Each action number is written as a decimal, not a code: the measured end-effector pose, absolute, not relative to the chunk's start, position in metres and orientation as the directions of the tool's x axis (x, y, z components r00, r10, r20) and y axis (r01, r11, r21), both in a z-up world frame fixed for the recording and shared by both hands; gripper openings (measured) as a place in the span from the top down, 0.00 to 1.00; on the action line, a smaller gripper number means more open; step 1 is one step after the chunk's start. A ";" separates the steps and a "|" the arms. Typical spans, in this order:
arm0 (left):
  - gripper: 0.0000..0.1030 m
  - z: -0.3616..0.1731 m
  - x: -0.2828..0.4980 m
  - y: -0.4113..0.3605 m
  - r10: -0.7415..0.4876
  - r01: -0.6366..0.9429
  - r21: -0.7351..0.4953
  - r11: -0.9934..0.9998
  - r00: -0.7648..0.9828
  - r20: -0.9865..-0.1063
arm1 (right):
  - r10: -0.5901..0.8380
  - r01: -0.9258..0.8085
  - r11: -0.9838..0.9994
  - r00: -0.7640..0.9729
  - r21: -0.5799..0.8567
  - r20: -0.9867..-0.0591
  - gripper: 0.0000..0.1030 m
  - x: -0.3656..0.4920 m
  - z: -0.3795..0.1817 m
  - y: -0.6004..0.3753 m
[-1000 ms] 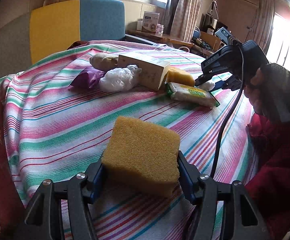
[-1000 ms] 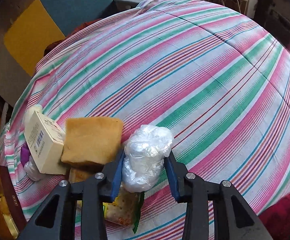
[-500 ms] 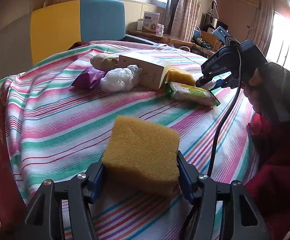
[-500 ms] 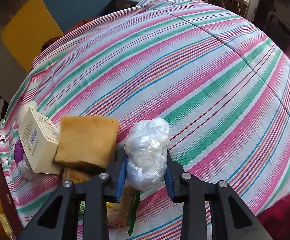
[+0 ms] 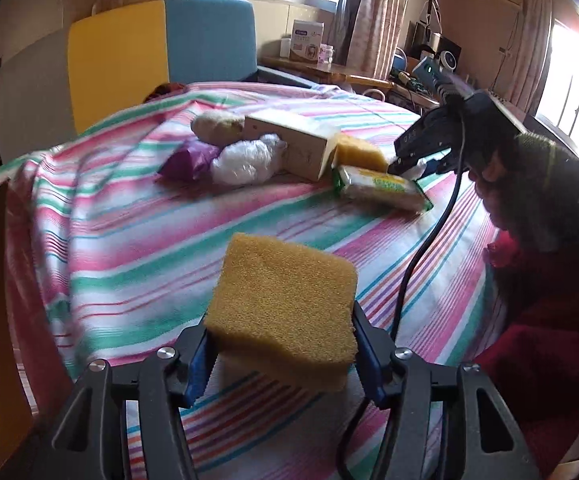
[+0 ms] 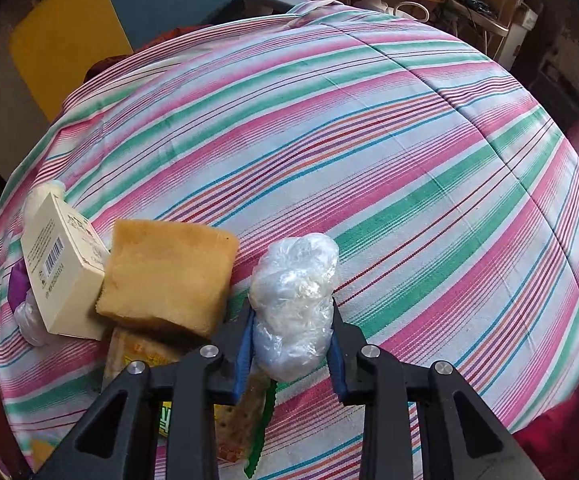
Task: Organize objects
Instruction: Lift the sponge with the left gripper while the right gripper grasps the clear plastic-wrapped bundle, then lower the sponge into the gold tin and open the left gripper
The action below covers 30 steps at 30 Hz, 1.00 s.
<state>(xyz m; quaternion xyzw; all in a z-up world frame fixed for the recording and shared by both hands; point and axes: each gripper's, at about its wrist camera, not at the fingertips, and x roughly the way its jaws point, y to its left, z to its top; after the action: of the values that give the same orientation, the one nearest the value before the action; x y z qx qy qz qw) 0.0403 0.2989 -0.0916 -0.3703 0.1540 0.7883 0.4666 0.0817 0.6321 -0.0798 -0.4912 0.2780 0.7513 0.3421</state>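
Note:
My left gripper (image 5: 281, 344) is shut on a yellow sponge (image 5: 285, 304), held just above the striped tablecloth (image 5: 129, 220). My right gripper (image 6: 292, 320) is shut on a crumpled clear plastic bag (image 6: 293, 280), with the pads pressing into both its sides. To the left of the bag lie a second sponge (image 6: 165, 276), a cream box (image 6: 61, 264) and a cracker pack (image 6: 141, 356). In the left wrist view the right gripper (image 5: 413, 166) points down at the far right end of that cluster.
Another white plastic bundle (image 5: 245, 160), a purple packet (image 5: 187, 160) and a brown lump (image 5: 217, 126) lie beside the box. A yellow and blue chair (image 5: 161, 48) stands behind the table. A black cable (image 5: 421, 252) hangs from the right gripper, near a person's red sleeve (image 5: 549, 340).
The right jaws have drawn together and now squeeze the plastic bag. The left gripper keeps the sponge in about the same place.

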 end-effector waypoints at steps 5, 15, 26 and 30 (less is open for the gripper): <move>0.42 -0.050 0.041 0.278 0.644 -0.821 -0.093 -0.564 -0.366 -0.671 | 0.249 -0.782 -0.620 -0.279 0.069 -0.927 0.69 0.101 -0.082 0.620; 0.42 -0.020 0.001 0.228 0.588 -0.710 -0.129 -0.692 -0.451 -0.671 | 0.263 -0.775 -0.630 -0.270 0.047 -0.926 0.69 0.114 -0.086 0.618; 0.42 -0.042 -0.124 0.108 0.455 -0.394 -0.286 -0.874 -0.451 -0.768 | 0.273 -0.765 -0.644 -0.257 0.023 -0.927 0.69 0.113 -0.088 0.617; 0.42 -0.052 -0.166 0.088 0.410 -0.323 -0.285 -0.902 -0.440 -0.799 | 0.275 -0.760 -0.650 -0.253 0.015 -0.928 0.69 0.091 -0.096 0.619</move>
<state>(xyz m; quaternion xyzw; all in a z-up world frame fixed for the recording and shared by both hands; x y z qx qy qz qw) -0.1663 0.0883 -0.0520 -0.4831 -0.0448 0.8472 0.2163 0.0907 0.6187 -0.0961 -0.5058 0.2396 0.7545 0.3427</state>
